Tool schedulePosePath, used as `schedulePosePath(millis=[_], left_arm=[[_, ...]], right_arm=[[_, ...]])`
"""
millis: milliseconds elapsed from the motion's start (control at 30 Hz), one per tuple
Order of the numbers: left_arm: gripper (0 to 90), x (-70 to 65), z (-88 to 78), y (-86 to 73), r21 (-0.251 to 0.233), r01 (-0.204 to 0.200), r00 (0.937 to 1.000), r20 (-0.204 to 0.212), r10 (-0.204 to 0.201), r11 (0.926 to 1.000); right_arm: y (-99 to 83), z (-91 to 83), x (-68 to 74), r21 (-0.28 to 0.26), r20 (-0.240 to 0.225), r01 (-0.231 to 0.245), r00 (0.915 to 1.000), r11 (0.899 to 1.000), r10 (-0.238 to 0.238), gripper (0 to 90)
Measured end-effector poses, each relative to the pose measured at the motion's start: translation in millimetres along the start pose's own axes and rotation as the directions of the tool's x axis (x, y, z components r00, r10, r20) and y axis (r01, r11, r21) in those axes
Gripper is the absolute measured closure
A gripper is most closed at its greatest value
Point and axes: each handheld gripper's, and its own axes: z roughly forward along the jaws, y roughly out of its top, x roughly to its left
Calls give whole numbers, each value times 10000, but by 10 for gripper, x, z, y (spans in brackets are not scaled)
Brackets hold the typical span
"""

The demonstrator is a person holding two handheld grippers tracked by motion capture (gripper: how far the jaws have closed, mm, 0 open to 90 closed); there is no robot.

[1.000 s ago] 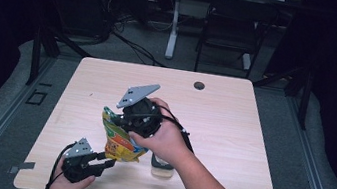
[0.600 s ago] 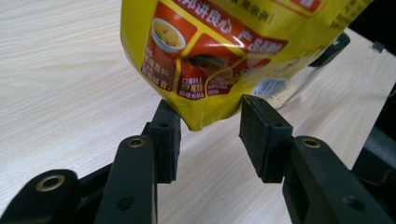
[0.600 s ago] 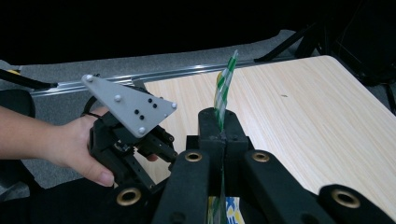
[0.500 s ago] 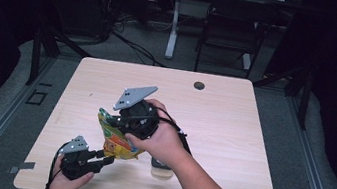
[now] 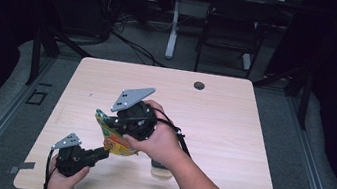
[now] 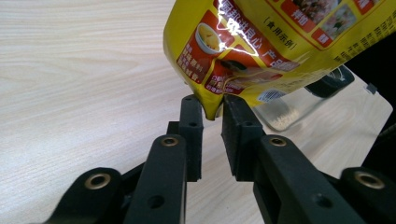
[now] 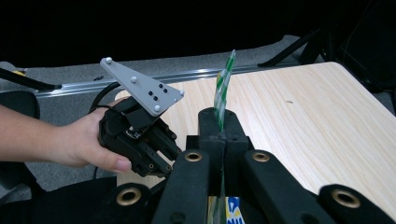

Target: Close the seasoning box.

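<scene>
on the table [image 5: 234,114] we hold a yellow pouch [image 6: 261,42] with chinese print too small to read; our right gripper [image 7: 218,127] pinches its top edge, our left gripper [image 6: 212,122], jaws just closing, straddles its bottom corner.

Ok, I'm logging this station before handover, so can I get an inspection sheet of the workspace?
Surface: wooden table, with one round hole near the far edge.
Job's things: yellow pouch held up off the table; clear container on the table close behind it.
Clutter: nothing seen.
Grippers: right tongs shut on an edge of the pouch; left tongs have just been closing, with the pouch's lower corner between them; whether they pinch it yet is unclear.
Cables: one trails from the right gripper along the forearm; more lie on the floor behind the table.
Surroundings: dark room, chair beyond the table.
</scene>
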Motion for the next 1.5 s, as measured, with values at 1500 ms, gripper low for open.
schedulePosePath(millis=[1500], left_arm=[[877,-131,-132,56,244,-1980,9562,-2150,1986,9799]], right_arm=[[-504,-234,-212,557,733,-534,9961,9970,493,898]])
